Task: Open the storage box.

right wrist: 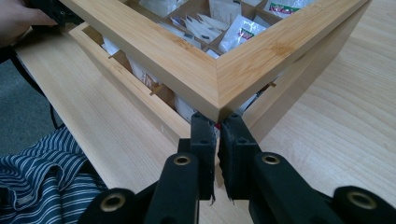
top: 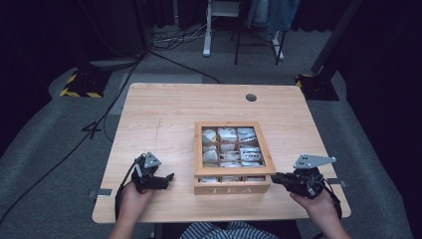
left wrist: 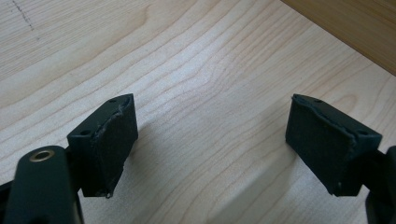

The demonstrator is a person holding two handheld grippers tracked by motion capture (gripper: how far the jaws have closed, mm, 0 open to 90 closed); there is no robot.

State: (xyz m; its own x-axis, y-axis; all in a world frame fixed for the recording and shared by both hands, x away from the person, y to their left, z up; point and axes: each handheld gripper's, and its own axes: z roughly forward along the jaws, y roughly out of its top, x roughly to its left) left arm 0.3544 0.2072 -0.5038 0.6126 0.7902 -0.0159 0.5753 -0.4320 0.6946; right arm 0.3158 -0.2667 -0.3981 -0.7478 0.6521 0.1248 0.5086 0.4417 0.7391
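Sitting near the front edge of the table (top: pixel 159 114), the tea box (top: pixel 232 187) has its glazed lid (top: pixel 234 149) raised a little at the front, hinge side away from the person. Bare tabletop behind leaves the lid room to swing up and back. The right gripper (right wrist: pixel 217 125) meets the lid's front right corner with jaws closed beneath it. The left gripper (top: pixel 169 177) rests beside the box, jaws wide and empty, well apart from it.

A recording studio or lab: black curtains (top: pixel 45 30) close in a grey carpet (top: pixel 45 149). Cables (top: pixel 174 37) trail across it past hazard-striped stand feet (top: pixel 79 89) beyond the worktop's (top: pixel 164 114) far corners, and a white frame (top: pixel 214 25) stands behind.
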